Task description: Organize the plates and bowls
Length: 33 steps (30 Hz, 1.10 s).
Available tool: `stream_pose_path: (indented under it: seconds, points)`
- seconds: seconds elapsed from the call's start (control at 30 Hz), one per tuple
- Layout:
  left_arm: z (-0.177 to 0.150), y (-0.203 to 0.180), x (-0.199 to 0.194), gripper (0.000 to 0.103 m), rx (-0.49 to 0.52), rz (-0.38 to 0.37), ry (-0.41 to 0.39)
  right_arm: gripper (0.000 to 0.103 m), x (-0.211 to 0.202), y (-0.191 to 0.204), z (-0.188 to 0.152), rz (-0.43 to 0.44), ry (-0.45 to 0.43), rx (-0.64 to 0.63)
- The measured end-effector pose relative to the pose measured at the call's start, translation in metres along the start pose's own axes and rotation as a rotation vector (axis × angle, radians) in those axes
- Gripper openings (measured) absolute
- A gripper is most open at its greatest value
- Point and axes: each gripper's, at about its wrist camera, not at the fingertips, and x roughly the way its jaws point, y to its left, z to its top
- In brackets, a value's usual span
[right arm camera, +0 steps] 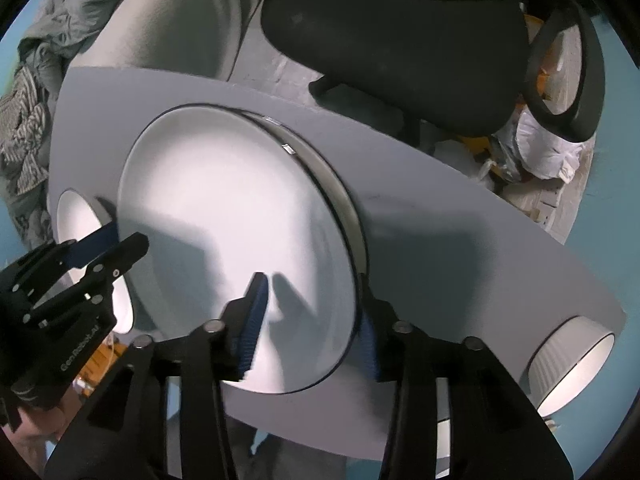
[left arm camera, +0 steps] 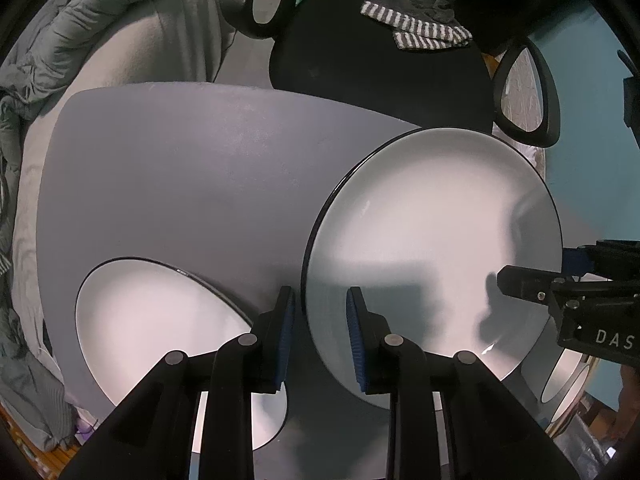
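Right wrist: plate (right arm camera: 240,240) rim between parted jaws.

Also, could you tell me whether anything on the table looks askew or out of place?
Yes: the top plate lies off-centre over the plate beneath, whose rim shows as a crescent on one side only. The ribbed bowl also stands right at the table's corner.

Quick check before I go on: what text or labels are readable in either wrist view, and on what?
"DAS", cut off by the frame edge: black body of the right tongs, left wrist view.
"GenRobot.AI": black body of the left tongs, right wrist view.
Small silver sticker on the white plate's dark rim: unreadable.
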Motion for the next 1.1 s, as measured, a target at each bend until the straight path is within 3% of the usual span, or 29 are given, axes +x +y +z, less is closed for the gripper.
stream_pose_path:
  seconds: [0.1,0.2,0.33,0.4,0.53,0.77,1.1]
  points:
    - [-0.004,0.004,-0.001,0.026,-0.019,-0.006,-0.005,0.047,-0.002,0.001,0.000,-0.019,0.008,-0.005]
    - [-0.008,0.010,-0.004,0.026,-0.044,-0.018,-0.007,0.054,-0.002,0.002,-0.001,-0.109,0.001,-0.024]
    - [-0.013,0.013,-0.010,0.031,-0.048,-0.018,-0.024,0.053,0.001,0.002,-0.003,-0.108,0.006,-0.031]
    - [-0.015,0.015,-0.015,0.043,-0.044,-0.005,-0.046,0.053,0.000,0.003,-0.006,-0.137,-0.016,-0.048]
    - [-0.023,0.019,-0.023,0.046,-0.038,0.022,-0.071,0.057,-0.005,0.005,-0.011,-0.167,-0.069,-0.049]
    - [-0.041,0.023,-0.043,0.069,-0.002,0.063,-0.135,0.069,-0.018,0.007,-0.028,-0.207,-0.164,-0.040]
    - [-0.068,0.026,-0.076,0.071,0.012,0.068,-0.213,0.070,-0.050,0.007,-0.056,-0.234,-0.305,0.004]
